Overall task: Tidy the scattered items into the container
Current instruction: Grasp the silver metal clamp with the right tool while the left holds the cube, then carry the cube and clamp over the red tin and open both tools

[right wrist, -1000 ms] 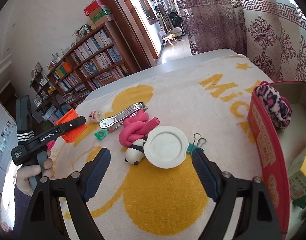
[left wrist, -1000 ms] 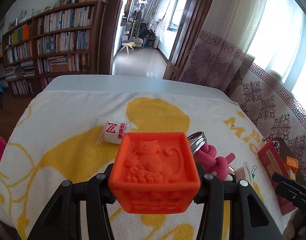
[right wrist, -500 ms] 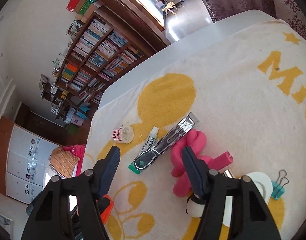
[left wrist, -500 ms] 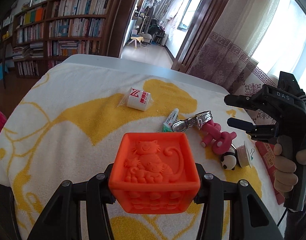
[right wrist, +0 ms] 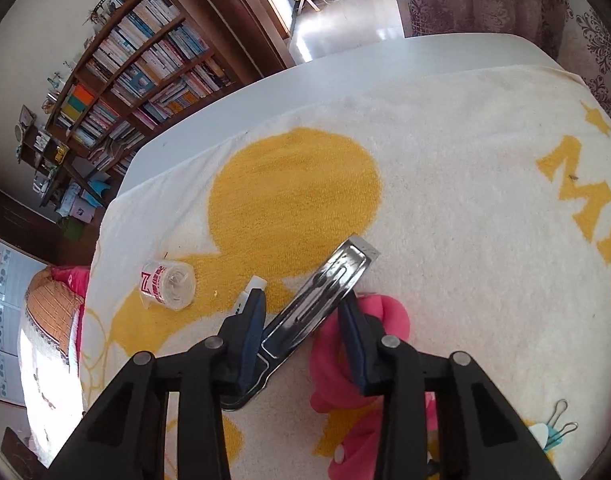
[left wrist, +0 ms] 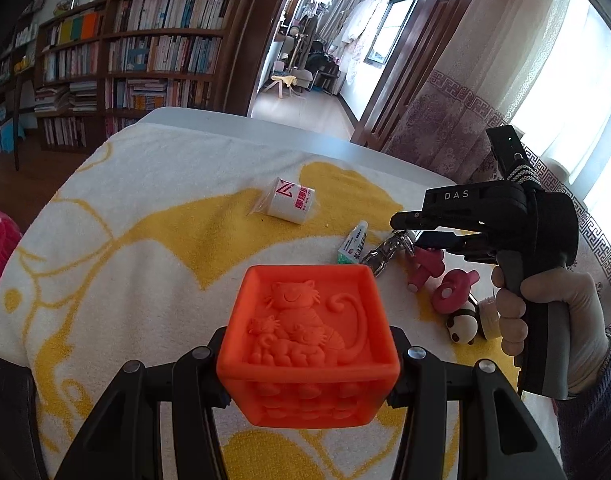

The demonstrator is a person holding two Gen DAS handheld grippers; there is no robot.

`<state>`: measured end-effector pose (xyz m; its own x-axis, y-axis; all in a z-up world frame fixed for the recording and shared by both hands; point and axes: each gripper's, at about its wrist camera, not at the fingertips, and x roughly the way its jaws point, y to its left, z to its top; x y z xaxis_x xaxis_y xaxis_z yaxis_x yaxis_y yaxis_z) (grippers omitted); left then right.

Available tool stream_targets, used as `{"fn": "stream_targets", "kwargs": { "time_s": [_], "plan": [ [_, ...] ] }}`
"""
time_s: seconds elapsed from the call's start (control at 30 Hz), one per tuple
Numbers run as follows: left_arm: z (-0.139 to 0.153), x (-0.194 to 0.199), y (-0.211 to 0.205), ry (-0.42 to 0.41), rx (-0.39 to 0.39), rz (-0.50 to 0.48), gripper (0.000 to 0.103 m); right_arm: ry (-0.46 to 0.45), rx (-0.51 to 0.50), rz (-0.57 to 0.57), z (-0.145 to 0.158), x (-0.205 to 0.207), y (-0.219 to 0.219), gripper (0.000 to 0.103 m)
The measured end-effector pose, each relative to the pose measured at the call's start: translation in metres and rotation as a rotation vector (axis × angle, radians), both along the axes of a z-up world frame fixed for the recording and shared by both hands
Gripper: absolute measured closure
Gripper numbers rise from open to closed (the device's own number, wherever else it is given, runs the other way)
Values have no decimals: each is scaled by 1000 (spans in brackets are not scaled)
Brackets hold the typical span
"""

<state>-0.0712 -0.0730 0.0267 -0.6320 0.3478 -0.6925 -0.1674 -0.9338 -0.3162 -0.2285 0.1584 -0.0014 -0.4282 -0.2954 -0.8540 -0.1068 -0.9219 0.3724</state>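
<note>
Towel-covered table: left gripper [left wrist: 307,364] pinches orange cube [left wrist: 307,344]; right gripper [right wrist: 301,334], closing around metal clip [right wrist: 317,304], hides tube [right wrist: 251,290].

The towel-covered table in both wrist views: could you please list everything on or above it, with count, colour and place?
towel: one, cream with yellow print, covering the table
orange block: one, orange with a cat relief, clamped in the left gripper
tape roll: one, white in clear wrap, far left on the towel
small tube: one, white and green, beside the metal clip
metal clip: one, silver, between the right gripper's fingers
pink toy: one, pink and twisted, right of the metal clip
panda figure: one, black and white, near the pink toy
binder clip: one seen, teal, lower right
left gripper: black, shut on the orange block
right gripper: black with blue pads, jaws closing around the metal clip
hand: one, holding the right gripper's handle
</note>
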Motion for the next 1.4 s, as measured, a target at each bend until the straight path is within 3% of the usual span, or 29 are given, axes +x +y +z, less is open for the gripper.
{"fn": "stream_targets", "kwargs": {
  "time_s": [0.3, 0.73, 1.03, 1.4],
  "plan": [
    [0, 1, 2, 16, -42, 12, 50, 102, -91, -28, 20, 29, 19, 81],
    [-1, 2, 8, 20, -79, 5, 49, 271, -91, -12, 67, 85, 32, 82],
    [-3, 7, 29, 19, -110, -35, 49, 309, -93, -149, 72, 148, 103, 82],
    [3, 20, 75, -6, -76, -120, 49, 362, -55, -366, 80, 236, 207, 82]
  ]
}}
